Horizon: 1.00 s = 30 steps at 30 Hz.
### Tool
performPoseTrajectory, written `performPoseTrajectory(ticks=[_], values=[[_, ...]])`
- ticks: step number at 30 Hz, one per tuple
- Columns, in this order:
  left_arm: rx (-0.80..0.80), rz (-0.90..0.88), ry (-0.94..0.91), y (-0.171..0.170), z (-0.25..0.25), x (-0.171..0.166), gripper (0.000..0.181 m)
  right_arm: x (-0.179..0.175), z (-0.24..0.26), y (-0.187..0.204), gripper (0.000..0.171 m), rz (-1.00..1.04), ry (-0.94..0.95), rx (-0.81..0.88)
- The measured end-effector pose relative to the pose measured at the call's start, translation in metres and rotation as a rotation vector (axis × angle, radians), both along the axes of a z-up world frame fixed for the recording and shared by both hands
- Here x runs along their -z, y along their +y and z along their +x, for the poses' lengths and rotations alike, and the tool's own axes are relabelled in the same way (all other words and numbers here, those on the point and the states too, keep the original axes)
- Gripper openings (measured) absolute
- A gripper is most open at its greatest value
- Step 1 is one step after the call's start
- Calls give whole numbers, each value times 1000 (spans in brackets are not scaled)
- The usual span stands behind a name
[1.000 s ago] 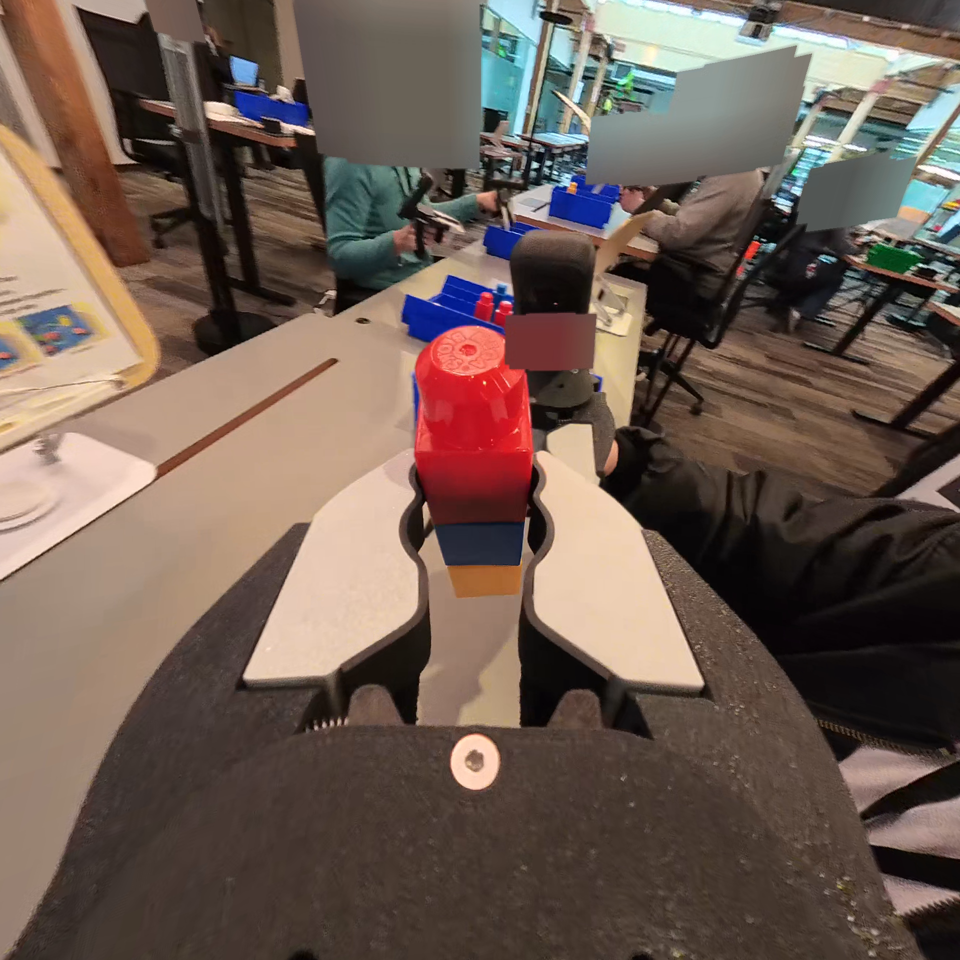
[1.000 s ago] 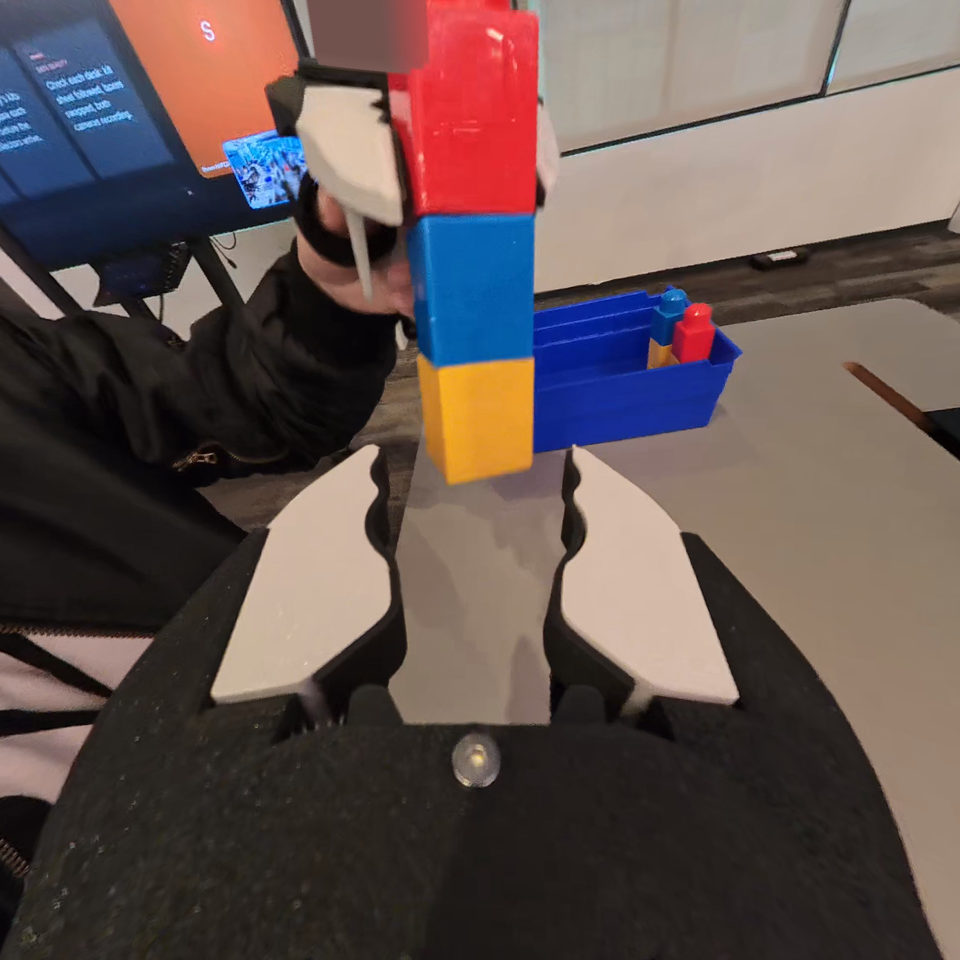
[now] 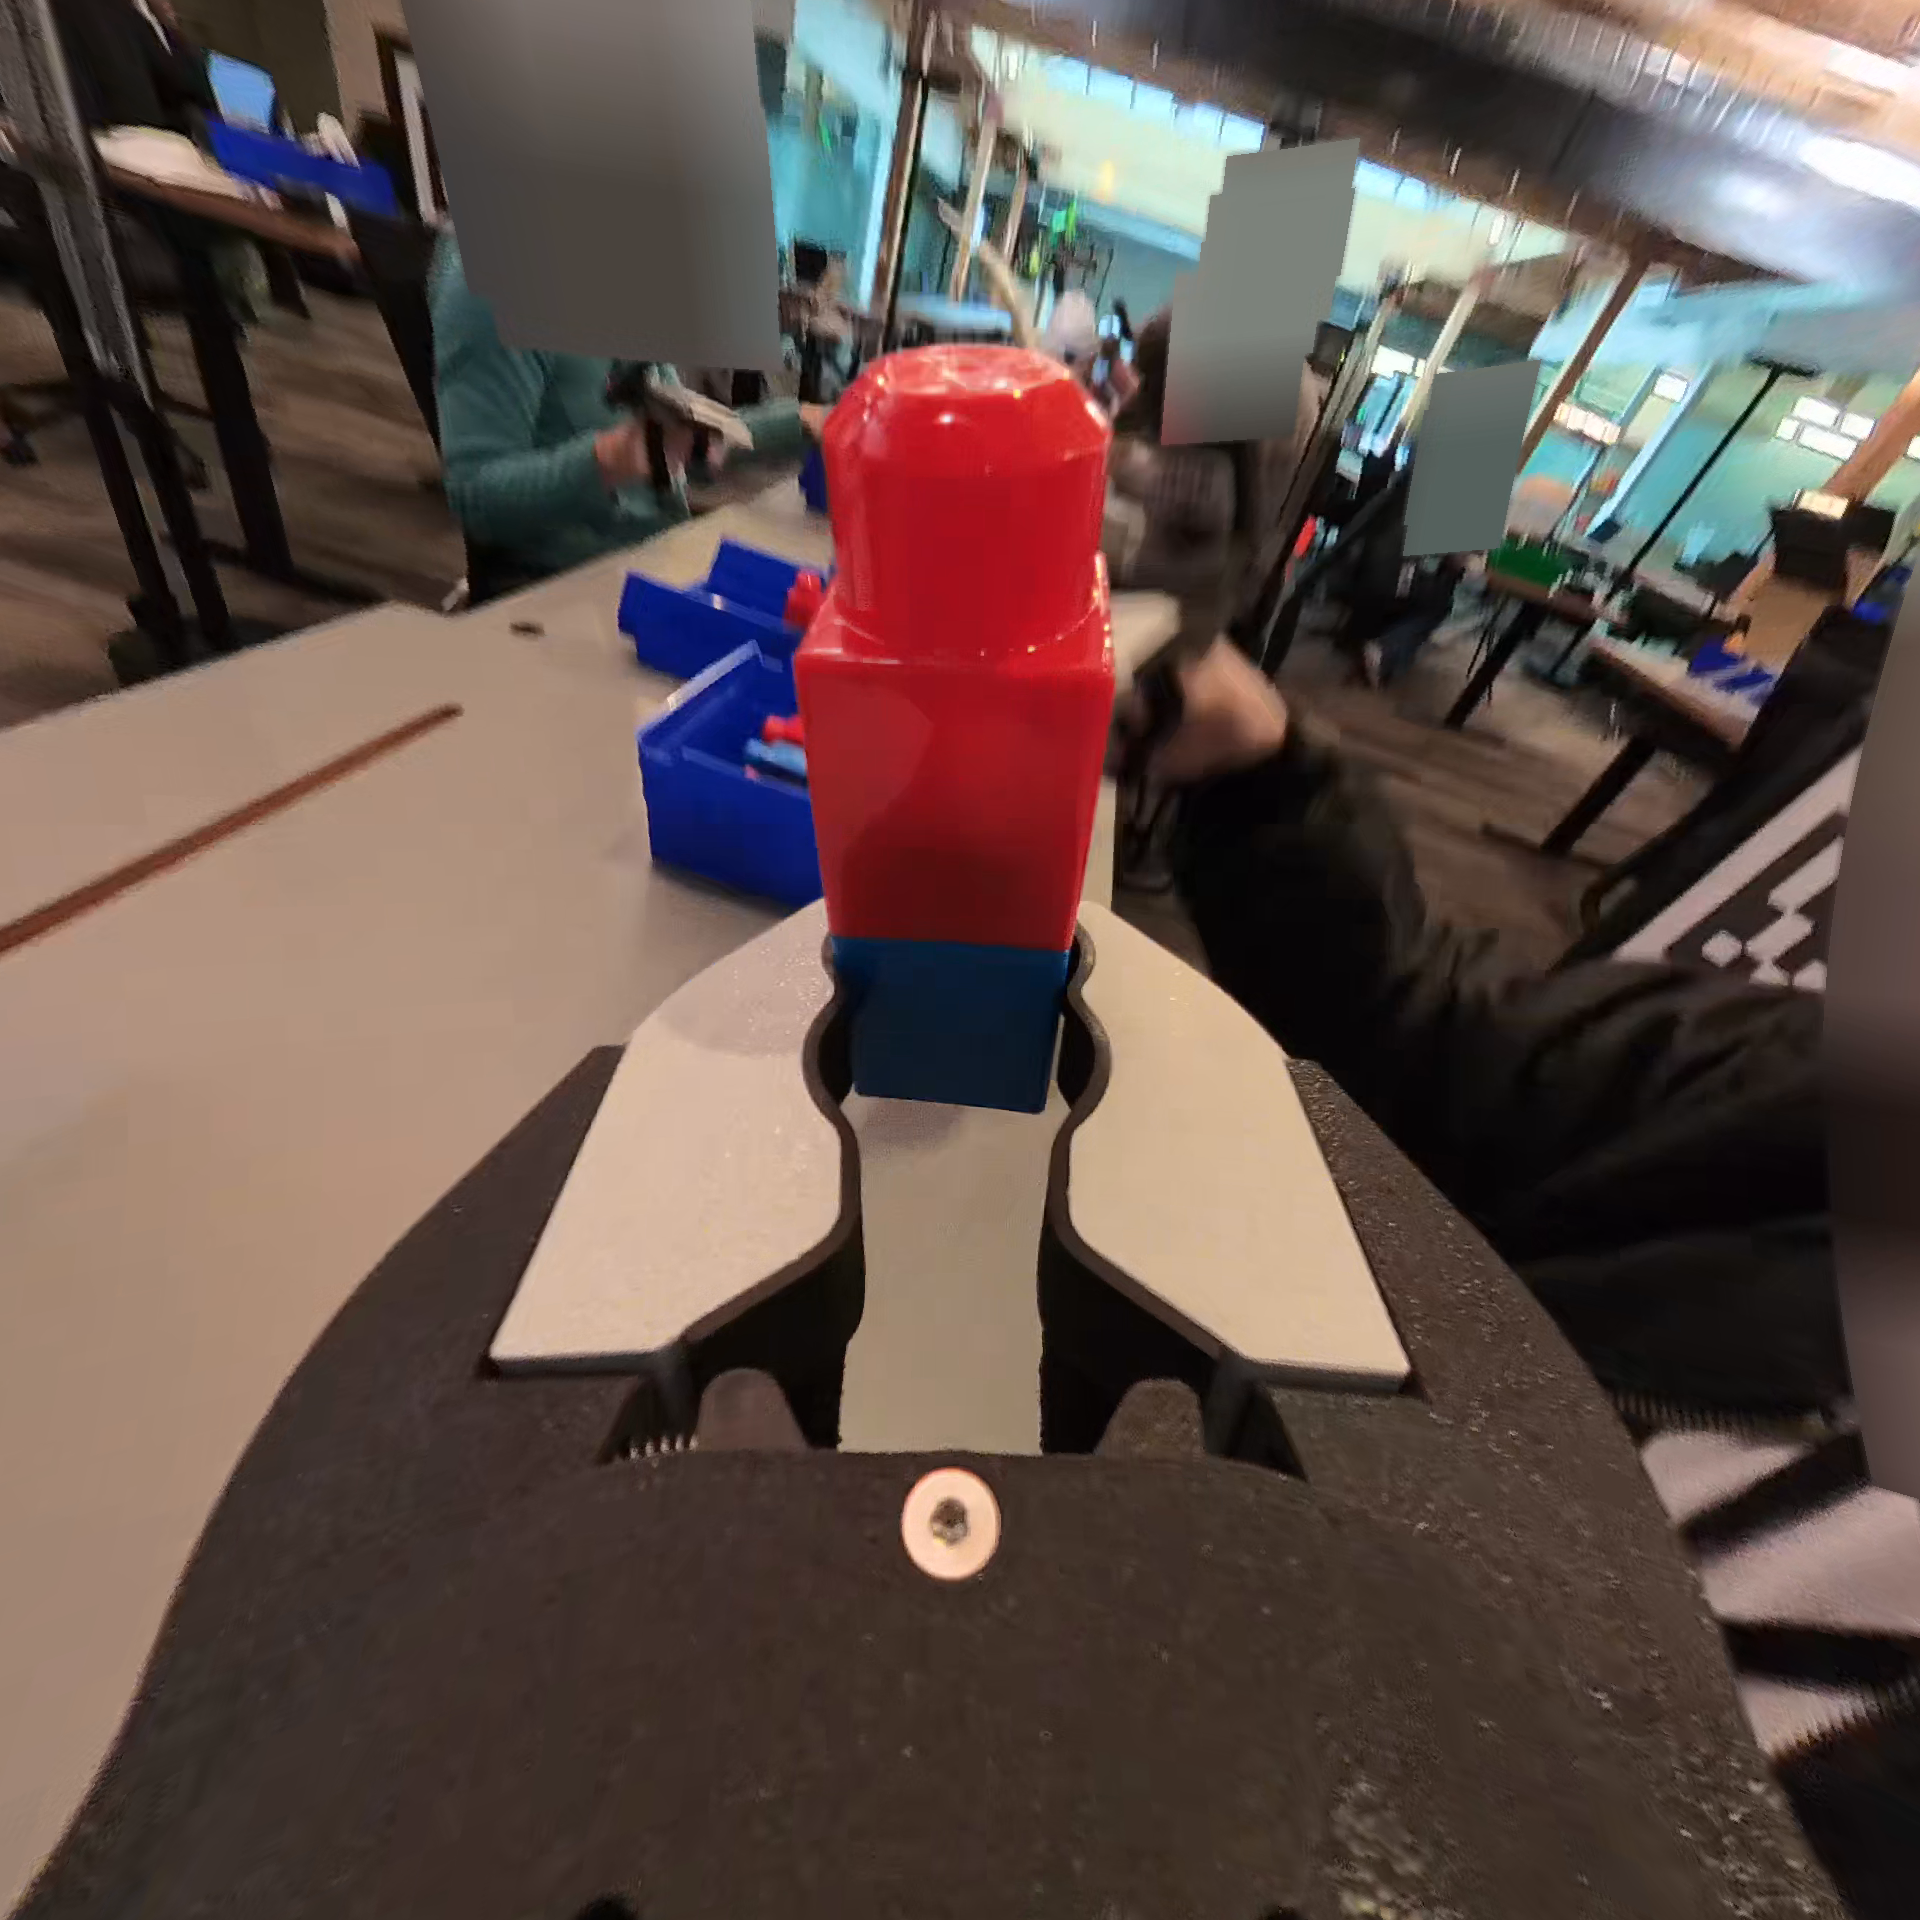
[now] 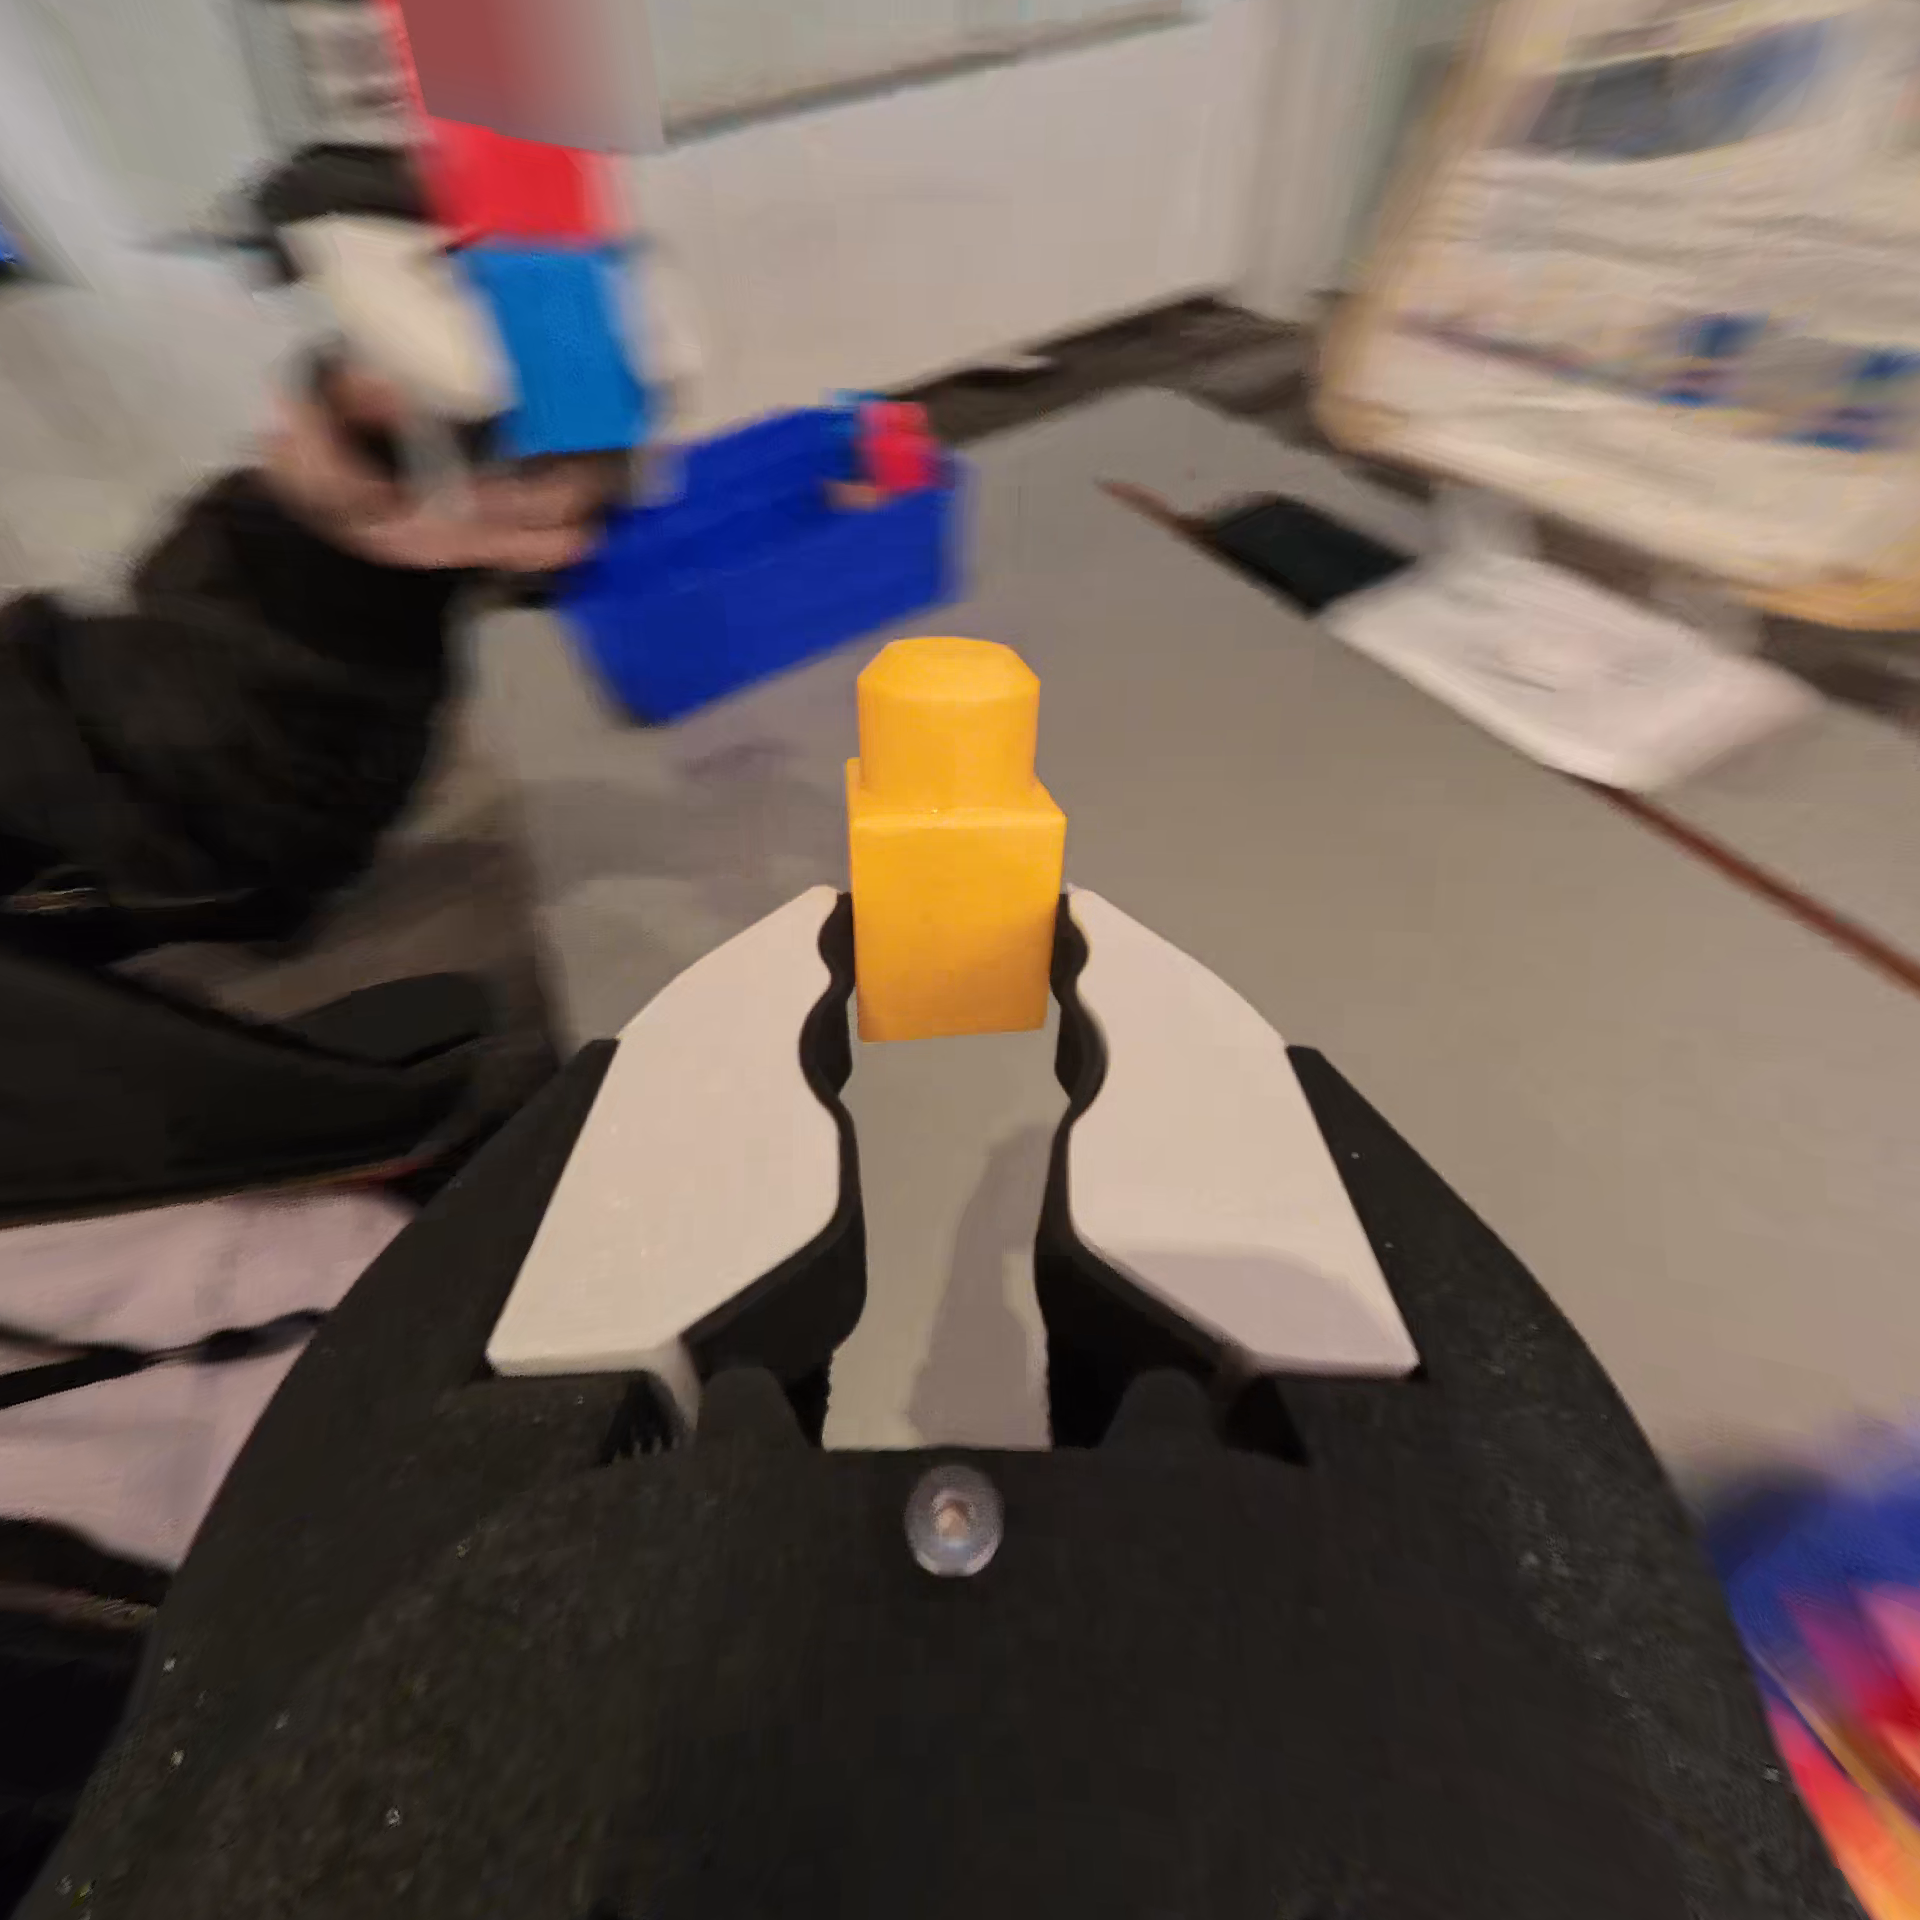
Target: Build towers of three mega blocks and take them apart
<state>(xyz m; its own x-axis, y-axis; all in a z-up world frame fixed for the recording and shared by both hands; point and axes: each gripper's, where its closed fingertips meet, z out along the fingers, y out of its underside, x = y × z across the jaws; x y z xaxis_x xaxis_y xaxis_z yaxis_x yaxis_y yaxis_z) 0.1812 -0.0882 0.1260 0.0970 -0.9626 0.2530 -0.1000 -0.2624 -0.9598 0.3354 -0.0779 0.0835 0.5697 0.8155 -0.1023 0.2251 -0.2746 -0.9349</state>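
An open-plan workroom: rows of desks, seated people, blue parts bins, exposed ceiling beams.

Grey surface lay open ahead of the right tongs; a blue bin stood farther off to the left

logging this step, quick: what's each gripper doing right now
left gripper: shut on blue block, red block stacked on top
right gripper: shut on yellow block

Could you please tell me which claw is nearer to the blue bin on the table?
Left. The left claw, shut on the blue block, sits right beside the blue bin; the right claw, holding the yellow block, is farther back.
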Motion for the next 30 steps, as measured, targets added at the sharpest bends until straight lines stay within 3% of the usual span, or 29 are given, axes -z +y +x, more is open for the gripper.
performPoseTrajectory(ticks=[2, 4, 7, 9, 14, 21, 24, 27, 30], values=[[-1, 13, 85, -13, -7, 26, 36, 4, 119, 15, 36, -59, -199, 347], [-20, 41, 130, -20, -12, 43, 36, 47, 223, 13, 36, -351, -327, 607], [18, 12, 136, -35, -9, 54, 36, 118, 284, 5, 36, -655, -410, 670], [26, 10, 152, -38, -3, 60, 36, 149, 287, 11, 36, -706, -435, 665], [54, -6, 159, -47, 17, 64, 36, 187, 283, 40, 36, -741, -580, 691], [86, -2, 191, -58, 31, 74, 36, 209, 299, 49, 36, -765, -706, 732], [77, -9, 201, -54, 31, 78, 36, 195, 297, 54, 50, -682, -649, 745], [70, -22, 223, -48, 30, 84, 36, 155, 283, 54, 50, -530, -560, 755], [77, -20, 254, -38, 39, 90, 36, 79, 187, 51, 55, -222, -251, 529]])
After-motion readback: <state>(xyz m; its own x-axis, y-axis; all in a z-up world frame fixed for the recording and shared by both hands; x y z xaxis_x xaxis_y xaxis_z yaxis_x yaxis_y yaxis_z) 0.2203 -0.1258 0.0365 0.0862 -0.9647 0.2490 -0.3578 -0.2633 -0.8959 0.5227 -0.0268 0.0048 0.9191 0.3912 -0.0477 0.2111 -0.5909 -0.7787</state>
